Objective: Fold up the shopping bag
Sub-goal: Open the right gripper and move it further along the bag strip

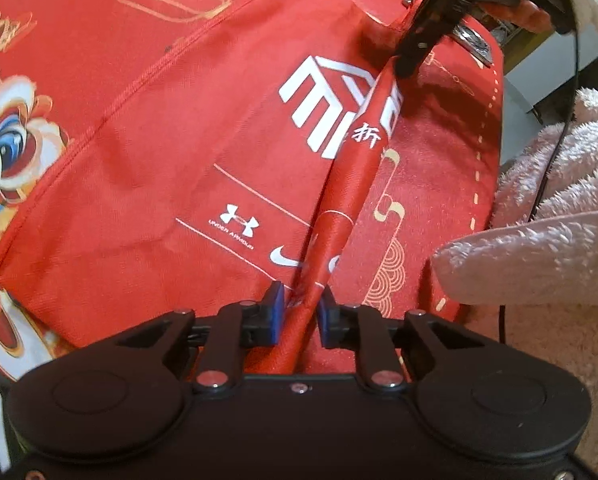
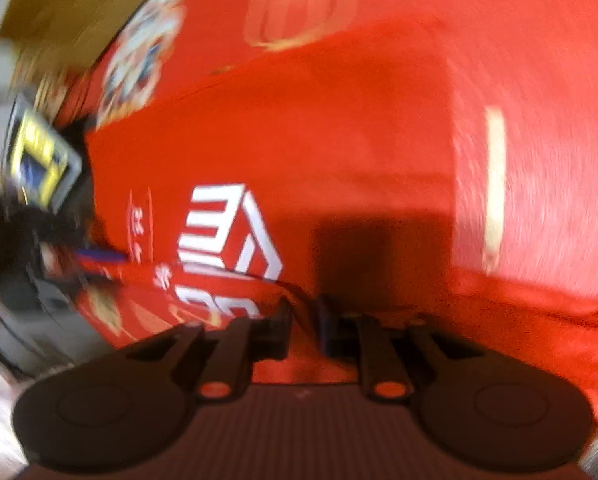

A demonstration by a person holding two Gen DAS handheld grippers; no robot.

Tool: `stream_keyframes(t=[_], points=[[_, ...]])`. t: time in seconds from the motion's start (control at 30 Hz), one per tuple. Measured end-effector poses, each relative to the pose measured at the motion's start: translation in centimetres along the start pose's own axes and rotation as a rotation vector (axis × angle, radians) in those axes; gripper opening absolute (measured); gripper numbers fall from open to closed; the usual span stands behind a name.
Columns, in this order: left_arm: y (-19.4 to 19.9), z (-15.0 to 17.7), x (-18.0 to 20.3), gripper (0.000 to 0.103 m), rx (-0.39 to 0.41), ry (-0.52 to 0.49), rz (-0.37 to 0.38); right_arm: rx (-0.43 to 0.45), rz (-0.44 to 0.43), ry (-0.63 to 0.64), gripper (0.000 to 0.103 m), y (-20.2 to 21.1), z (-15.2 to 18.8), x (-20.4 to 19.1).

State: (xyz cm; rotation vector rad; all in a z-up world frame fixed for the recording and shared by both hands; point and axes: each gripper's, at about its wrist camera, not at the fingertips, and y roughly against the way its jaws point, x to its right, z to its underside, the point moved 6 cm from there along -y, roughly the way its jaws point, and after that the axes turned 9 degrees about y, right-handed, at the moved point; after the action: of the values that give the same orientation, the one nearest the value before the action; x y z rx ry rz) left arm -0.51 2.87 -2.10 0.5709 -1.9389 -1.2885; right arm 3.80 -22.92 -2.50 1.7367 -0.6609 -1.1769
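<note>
Pink fleece at worktop edge | left hand-held gripper pinching raised fold of red shopping bag | right hand-held gripper pinching same ridge's far end | bag spread flat below, logo up

The left gripper is matte black, with blue pads on its fingers and silver screws at the linkage pivots. Beside it lies a pale pink fleece sleeve, a thin black cable running above the sleeve. The right gripper looks alike.
</note>
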Motion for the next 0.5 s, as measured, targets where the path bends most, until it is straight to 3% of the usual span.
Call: stream_keyframes(t=[0.07, 0.2, 0.27, 0.37, 0.5], points=[[0.0, -0.1, -0.3, 0.016, -0.005, 0.023, 0.014, 0.059, 0.113, 0.174, 0.037, 0.9, 0.1, -2.0], [-0.1, -0.4, -0.9, 0.016, -0.014, 0.063, 0.055, 0.112, 0.305, 0.571, 0.042, 1.9, 1.0, -6.8], [-0.2, -0.5, -1.0, 0.016, -0.021, 0.07, 0.066, 0.135, 0.375, 0.799, 0.051, 1.8, 1.8, -9.5], [-0.3, -0.6, -1.0, 0.016, -0.03, 0.071, 0.069, 0.157, 0.401, 1.116, 0.051, 0.1, 3.4, -13.0], [-0.4, -0.6, -1.1, 0.017, -0.031, 0.084, 0.074, 0.098, 0.401, 1.328, 0.049, -3.4, 4.7, -15.2]])
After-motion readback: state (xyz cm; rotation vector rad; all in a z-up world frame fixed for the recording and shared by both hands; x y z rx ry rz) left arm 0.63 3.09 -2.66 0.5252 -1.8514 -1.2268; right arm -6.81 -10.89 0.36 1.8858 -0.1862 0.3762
